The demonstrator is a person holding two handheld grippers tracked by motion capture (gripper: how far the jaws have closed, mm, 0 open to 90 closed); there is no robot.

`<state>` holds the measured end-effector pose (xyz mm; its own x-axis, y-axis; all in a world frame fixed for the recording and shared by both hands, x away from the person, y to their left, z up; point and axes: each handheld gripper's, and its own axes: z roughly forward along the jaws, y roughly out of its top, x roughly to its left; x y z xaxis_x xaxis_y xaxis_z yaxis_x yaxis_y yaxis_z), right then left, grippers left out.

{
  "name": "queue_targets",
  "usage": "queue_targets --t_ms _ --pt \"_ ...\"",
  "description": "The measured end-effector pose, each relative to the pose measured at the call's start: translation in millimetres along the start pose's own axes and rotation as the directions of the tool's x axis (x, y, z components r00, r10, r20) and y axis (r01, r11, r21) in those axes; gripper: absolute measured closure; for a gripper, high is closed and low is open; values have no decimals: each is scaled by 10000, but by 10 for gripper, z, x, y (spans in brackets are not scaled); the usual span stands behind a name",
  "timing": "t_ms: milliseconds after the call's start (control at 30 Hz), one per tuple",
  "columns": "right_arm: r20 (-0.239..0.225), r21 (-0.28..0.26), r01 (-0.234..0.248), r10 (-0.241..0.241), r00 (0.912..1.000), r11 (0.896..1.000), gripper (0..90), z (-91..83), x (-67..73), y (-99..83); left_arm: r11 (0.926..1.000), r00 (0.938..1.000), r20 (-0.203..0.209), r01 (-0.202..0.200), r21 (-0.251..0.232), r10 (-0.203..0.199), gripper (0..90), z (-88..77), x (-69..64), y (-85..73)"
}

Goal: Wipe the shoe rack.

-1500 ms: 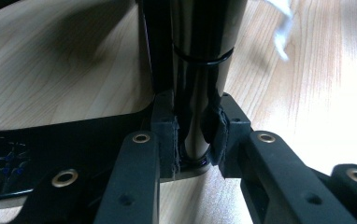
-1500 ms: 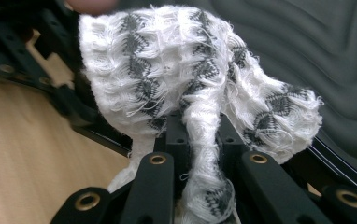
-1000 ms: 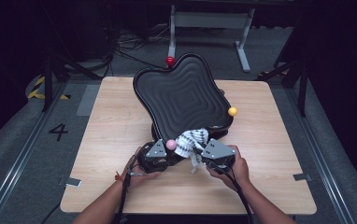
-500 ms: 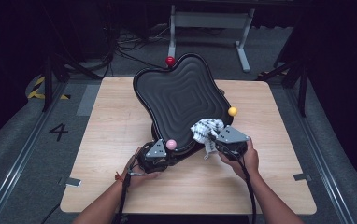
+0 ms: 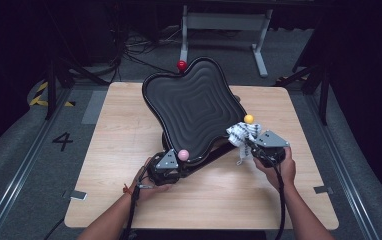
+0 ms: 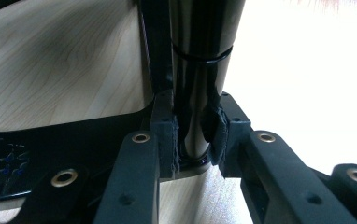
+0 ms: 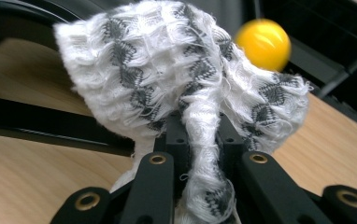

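Observation:
A black rippled board point(image 5: 194, 110) with a wavy outline stands tilted on the wooden table point(image 5: 124, 125). Small balls sit at its corners: red point(image 5: 181, 65) at the back, pink point(image 5: 183, 154) at the front, yellow point(image 5: 248, 119) on the right. My left gripper point(image 5: 175, 161) is shut on a glossy black post point(image 6: 197, 70) just below the pink ball; its pads point(image 6: 166, 140) press both sides. My right gripper point(image 5: 249, 143) is shut on a white and grey knitted cloth point(image 5: 241, 132), held up against the board's right edge. The cloth point(image 7: 144, 70) bunches over the jaws beside the yellow ball point(image 7: 262, 44).
A white metal stand point(image 5: 224, 22) and cables lie on the dark floor behind the table. A floor mark "4" point(image 5: 62, 141) is at the left. Bare tabletop stretches along the front edge and the left side.
My right gripper has carried the cloth to the right, from beside the pink ball to just under the yellow ball. The left gripper has stayed on the post.

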<state>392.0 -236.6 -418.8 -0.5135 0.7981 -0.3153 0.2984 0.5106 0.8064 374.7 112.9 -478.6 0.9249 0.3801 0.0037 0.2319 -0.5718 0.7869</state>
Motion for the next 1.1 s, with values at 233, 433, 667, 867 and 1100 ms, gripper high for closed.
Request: queue_targets --t_ms 233,433,667,867,1100 --pt "85 552 -55 51 10000 9985 801 178 -12 -99 10000 10000 15 6 -8 -6 738 0 -1 0" --pt "-247 1006 -297 323 9992 9945 802 320 17 -190 10000 10000 25 19 -51 -19 739 2 -1 -2" --pt "-352 1372 -375 427 9985 9898 800 483 103 -249 10000 10000 51 -58 -15 58 739 -1 6 -2" --pt "-101 982 -1139 1154 9933 9886 796 512 -58 -350 10000 9999 116 -79 -53 80 739 0 12 -4" --pt "-455 456 -1388 1408 9890 9893 796 464 -121 -320 10000 9999 115 -77 -52 78 739 -1 12 -4"
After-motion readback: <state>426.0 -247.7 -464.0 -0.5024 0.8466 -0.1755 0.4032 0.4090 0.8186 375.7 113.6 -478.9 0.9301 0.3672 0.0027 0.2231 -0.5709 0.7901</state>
